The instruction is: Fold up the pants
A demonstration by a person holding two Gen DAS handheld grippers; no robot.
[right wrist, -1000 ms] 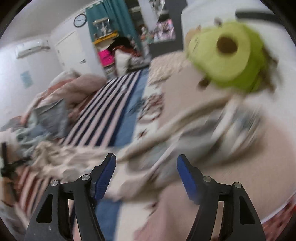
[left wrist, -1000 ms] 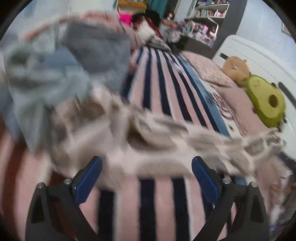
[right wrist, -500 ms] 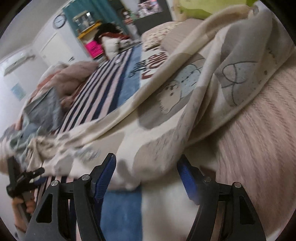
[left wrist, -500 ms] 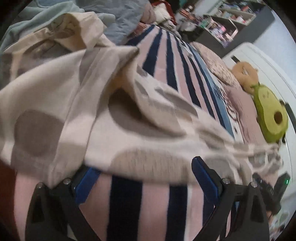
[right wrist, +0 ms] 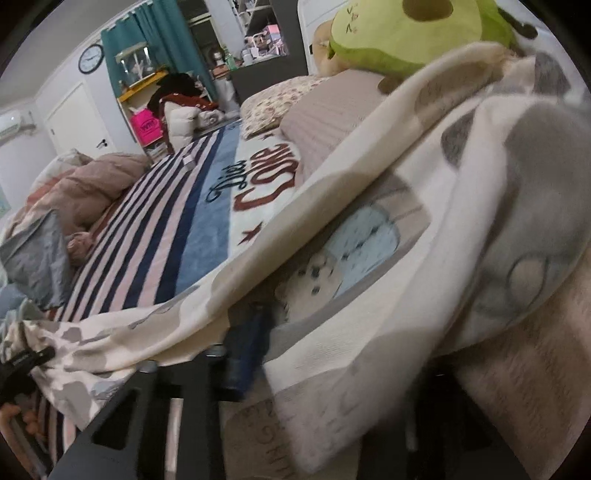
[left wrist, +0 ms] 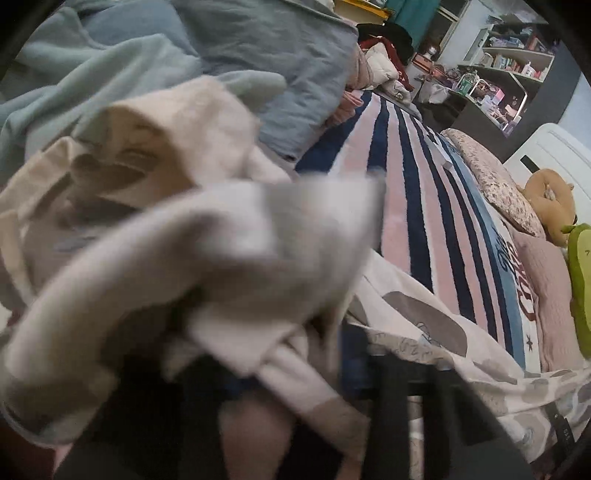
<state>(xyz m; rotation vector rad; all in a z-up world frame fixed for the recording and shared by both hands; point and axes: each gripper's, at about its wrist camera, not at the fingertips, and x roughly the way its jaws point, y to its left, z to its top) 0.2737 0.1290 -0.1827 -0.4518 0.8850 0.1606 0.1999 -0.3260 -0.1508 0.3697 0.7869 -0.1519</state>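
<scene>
**A:** Where are the pants?

**B:** The pants (right wrist: 332,206) are cream with grey patches, stretched across the striped blanket (left wrist: 413,221) on the bed. Their long axis runs from my left gripper (left wrist: 295,387) to my right gripper (right wrist: 295,373), so each tong has one end directly in front of it and neither hand is nearer.

**A:** Are the jaws gripping?

**B:** Both pairs are closing. On the left, bunched cloth sits between the jaws and hides the pads. On the right I see one blue pad tucked under a fold with cloth draped over the fingers. I judge both have caught fabric, though the contact itself is covered.

**A:** What does the next move depend on?

**B:** On that line between my hands. Probably I lift both ends and bring one toward the other along it.

**A:** And the surroundings?

**B:** A soft bed, more laundry (left wrist: 184,55) heaped behind my left tong, an avocado plush (right wrist: 406,33) by the headboard, cluttered shelves beyond.
</scene>
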